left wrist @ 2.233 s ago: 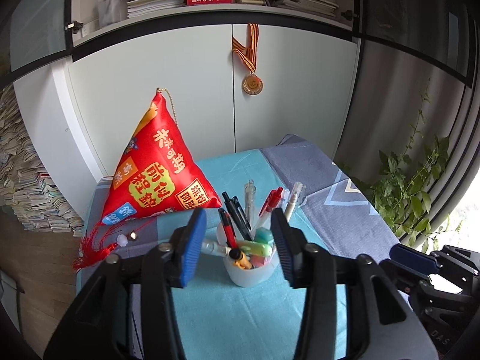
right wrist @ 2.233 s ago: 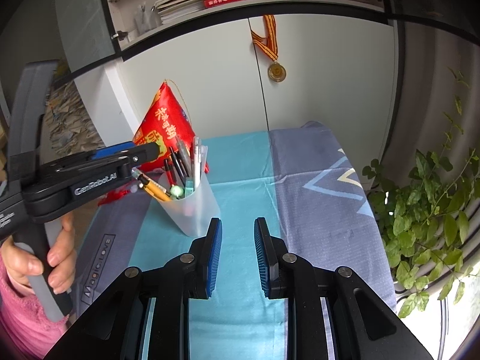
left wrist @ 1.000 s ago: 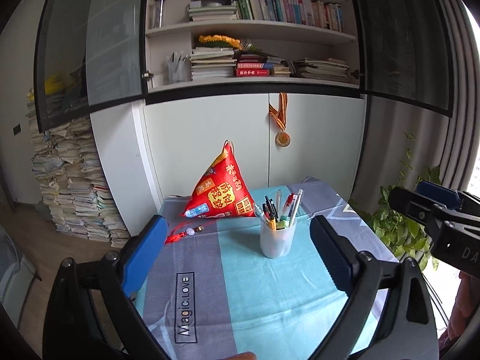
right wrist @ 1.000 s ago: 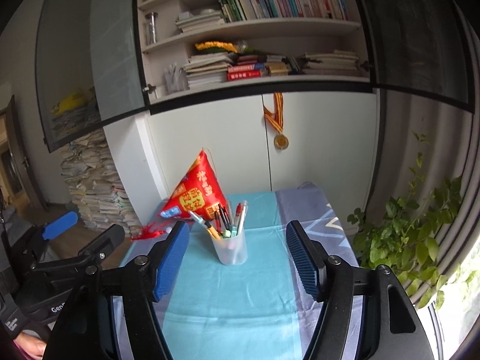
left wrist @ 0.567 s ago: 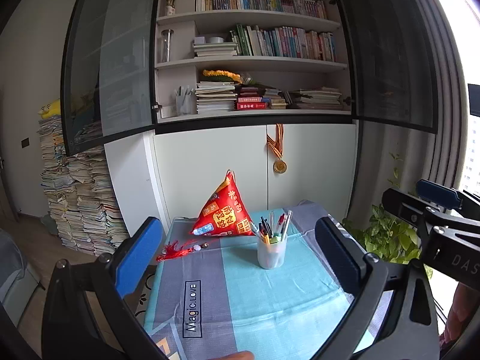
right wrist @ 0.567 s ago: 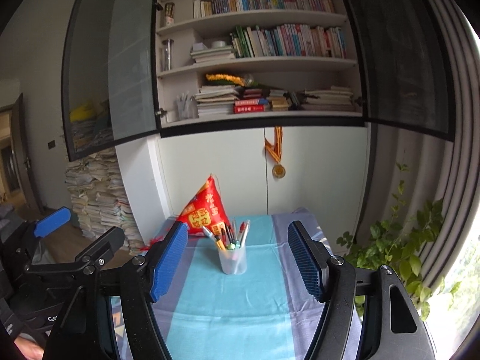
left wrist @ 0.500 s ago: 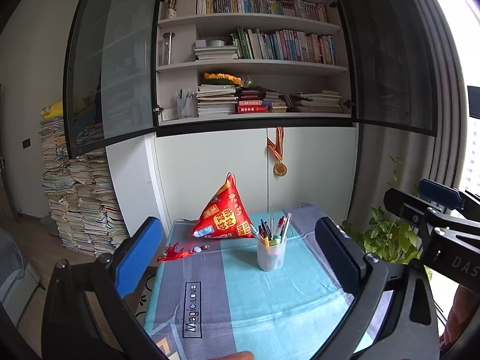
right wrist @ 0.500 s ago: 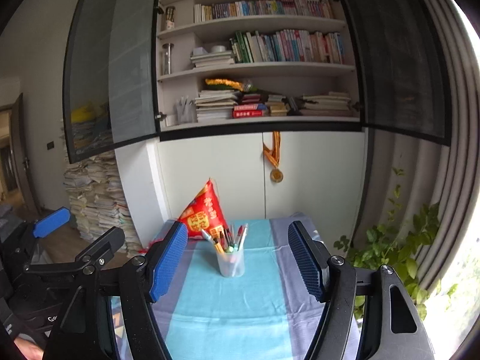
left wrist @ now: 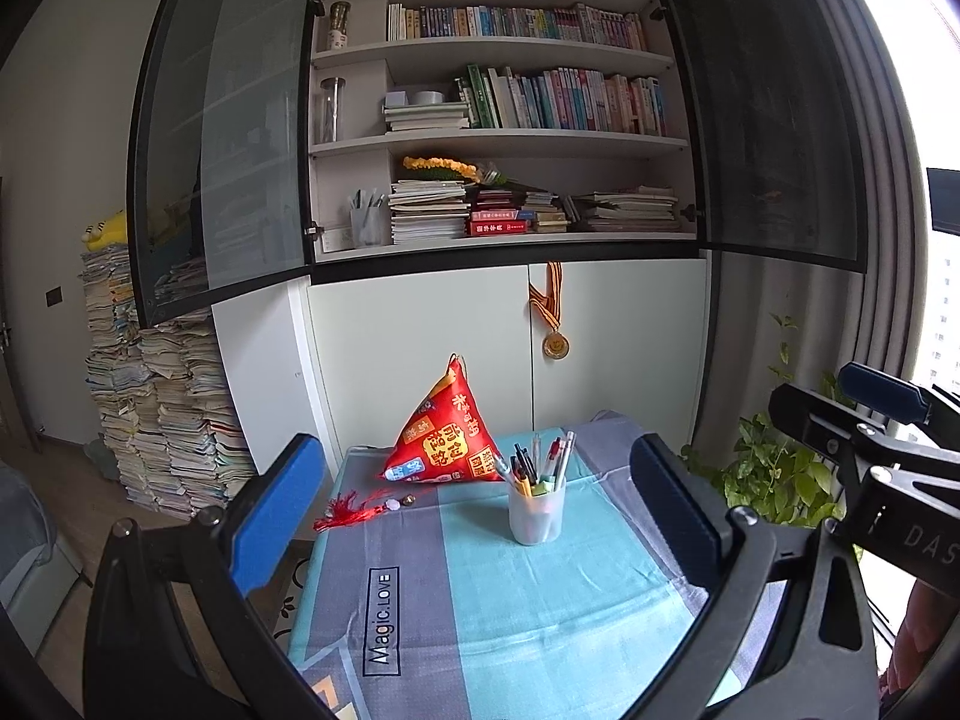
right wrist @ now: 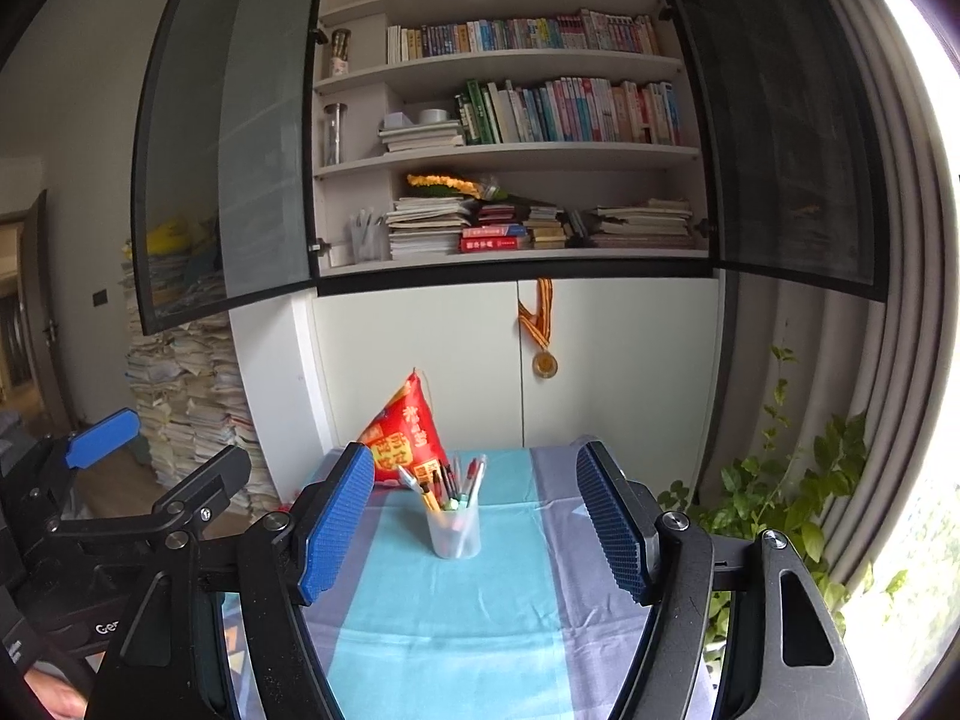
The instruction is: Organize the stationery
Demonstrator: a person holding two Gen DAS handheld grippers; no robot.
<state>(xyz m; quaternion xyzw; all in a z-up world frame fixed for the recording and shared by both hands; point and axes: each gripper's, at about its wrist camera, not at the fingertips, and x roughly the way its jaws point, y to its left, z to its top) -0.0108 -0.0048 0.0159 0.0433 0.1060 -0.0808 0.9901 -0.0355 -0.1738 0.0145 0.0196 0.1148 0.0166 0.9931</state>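
A translucent white cup full of several pens and markers stands upright on the table's blue and grey cloth; it also shows in the right wrist view. My left gripper is wide open and empty, held well back from the cup. My right gripper is wide open and empty, also well back and above the table. Each gripper shows at the edge of the other's view.
A red pyramid-shaped bag with a red tassel sits behind the cup. White cabinets with a hanging medal, bookshelves, paper stacks at left and a green plant at right surround the table.
Both grippers have drawn far back and up from the cup and opened wide. In the last half second they moved back only a little more.
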